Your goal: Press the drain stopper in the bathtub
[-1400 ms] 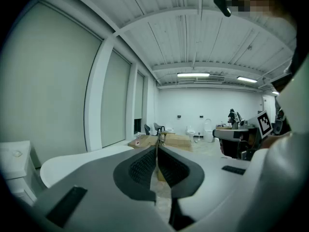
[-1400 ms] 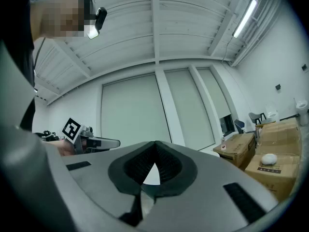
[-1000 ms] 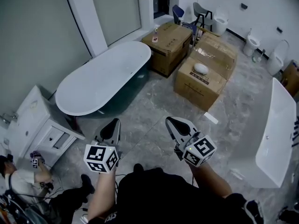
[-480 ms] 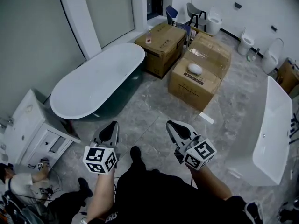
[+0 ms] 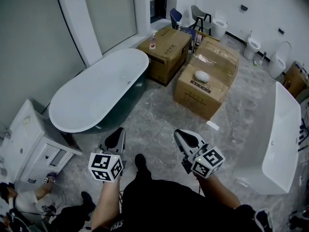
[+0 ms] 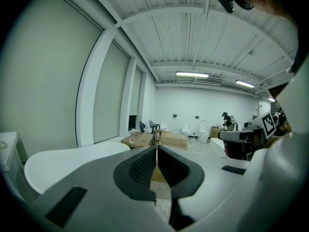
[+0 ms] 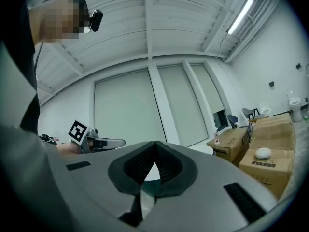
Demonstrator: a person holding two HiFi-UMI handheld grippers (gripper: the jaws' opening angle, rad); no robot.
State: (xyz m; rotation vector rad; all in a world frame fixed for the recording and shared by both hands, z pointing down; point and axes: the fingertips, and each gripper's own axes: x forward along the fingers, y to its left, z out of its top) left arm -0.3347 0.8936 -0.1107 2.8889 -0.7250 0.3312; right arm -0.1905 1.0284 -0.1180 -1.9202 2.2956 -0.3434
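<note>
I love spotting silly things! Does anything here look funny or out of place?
Yes. A small white oval thing sits on top of a cardboard box, and the bathtub stands out on the open floor beside boxes.

Cool, even light falls from ceiling strip lights [image 6: 192,74] high above the left gripper's [image 6: 156,149] fingers [image 6: 137,170], shadows soft, both gripper views fisheye-bent with black corners, head view sharp.

right gripper [image 7: 154,144] with jaws together and empty, left gripper [image 7: 99,142] off to one side, brown boxes [image 7: 270,166] far right
</note>
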